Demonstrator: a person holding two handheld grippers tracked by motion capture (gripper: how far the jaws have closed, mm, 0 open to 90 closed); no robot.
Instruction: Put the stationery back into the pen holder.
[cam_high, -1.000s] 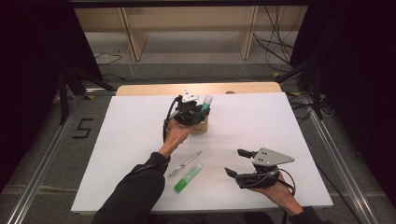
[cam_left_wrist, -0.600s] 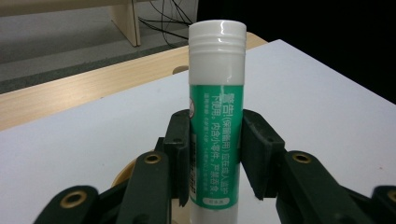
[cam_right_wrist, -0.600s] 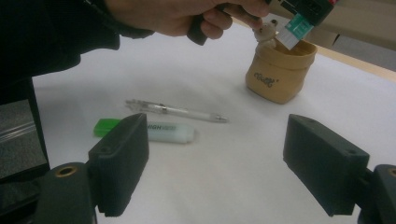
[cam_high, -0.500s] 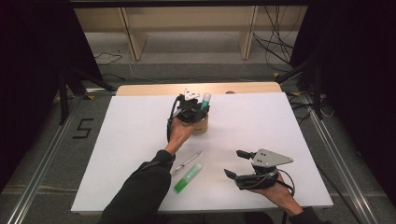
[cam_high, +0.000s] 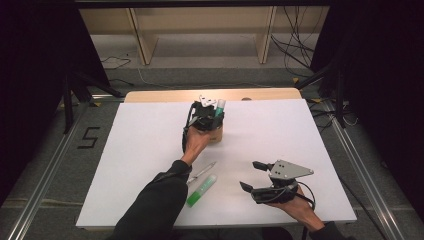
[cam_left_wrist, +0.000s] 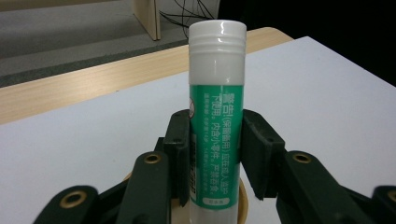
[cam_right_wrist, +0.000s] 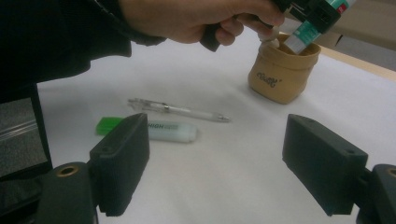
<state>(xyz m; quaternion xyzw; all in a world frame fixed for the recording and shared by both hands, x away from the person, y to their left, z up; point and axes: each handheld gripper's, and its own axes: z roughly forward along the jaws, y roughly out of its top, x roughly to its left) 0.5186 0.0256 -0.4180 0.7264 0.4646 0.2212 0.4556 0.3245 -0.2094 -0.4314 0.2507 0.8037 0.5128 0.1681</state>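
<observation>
- Glue stick (cam_left_wrist: 217, 116), green-labelled with a white cap, is standing upright at the centre of the left gripper view, its lower end sitting inside the mouth of a small tan pouch (cam_right_wrist: 283, 70).
- Left gripper (cam_high: 207, 116) is clamping the glue stick at mid-body, one black pad pressing on each side of the label; in the high view it is hanging over the pouch just above the middle of the frame.
- Tan pouch is standing upright in the upper right of the right gripper view, on the white table sheet (cam_high: 145, 145), with the stick leaning out of its top toward the upper right there.
- Left hand (cam_high: 194, 141) is wrapping around the gripper's handle, and a dark sleeve is running down to the bottom edge of the high view.
- Right gripper (cam_high: 250, 176) is lying low in the lower right of the high view with its jaws standing wide apart and nothing between them.
- Clear pen (cam_right_wrist: 180, 110) is lying flat at centre left of the right gripper view, well apart from the pouch.
- Green highlighter (cam_right_wrist: 149, 130) is lying just beside the pen, nearer the camera, roughly parallel to it.
- Wooden table edge (cam_high: 165, 95) is showing beyond the sheet, toward the top of the high view.
</observation>
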